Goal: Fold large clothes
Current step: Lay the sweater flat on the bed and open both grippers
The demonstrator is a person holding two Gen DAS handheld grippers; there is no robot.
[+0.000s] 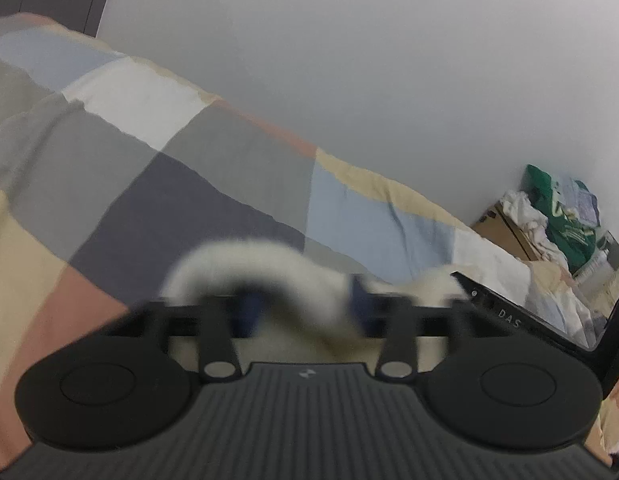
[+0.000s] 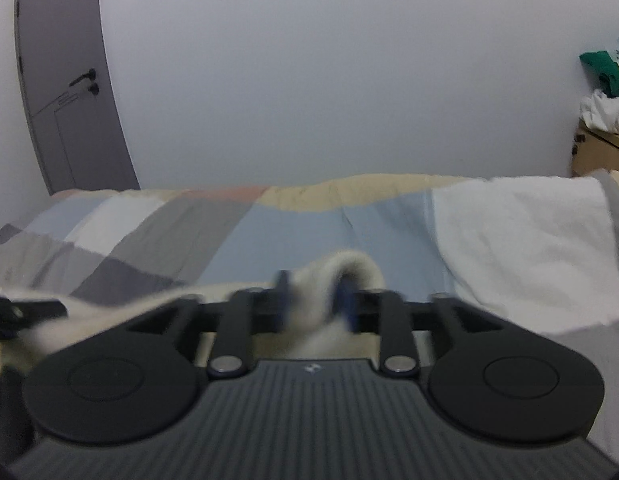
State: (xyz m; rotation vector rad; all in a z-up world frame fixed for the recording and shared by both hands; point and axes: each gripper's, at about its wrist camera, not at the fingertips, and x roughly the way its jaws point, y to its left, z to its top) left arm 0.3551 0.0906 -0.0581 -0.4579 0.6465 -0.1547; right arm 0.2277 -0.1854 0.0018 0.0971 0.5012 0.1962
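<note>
A cream fuzzy garment (image 1: pixel 265 268) is bunched between the blue pads of my left gripper (image 1: pixel 303 308), which is shut on it above the bed. The same garment (image 2: pixel 349 276) is pinched in my right gripper (image 2: pixel 315 300), also shut on it. The cloth stretches left from the right gripper (image 2: pixel 121 304) toward the other gripper's black finger (image 2: pixel 25 312). In the left wrist view the right gripper's body (image 1: pixel 509 320) shows at the right. Both views are motion-blurred, and most of the garment hangs below, hidden by the gripper bodies.
A bed with a patchwork quilt (image 1: pixel 189 168) in grey, blue, white, cream and pink fills the foreground (image 2: pixel 269 232). A white wall is behind it. A grey door (image 2: pixel 65 92) stands far left. A cardboard box with piled clothes (image 1: pixel 549 220) sits at the right (image 2: pixel 601 120).
</note>
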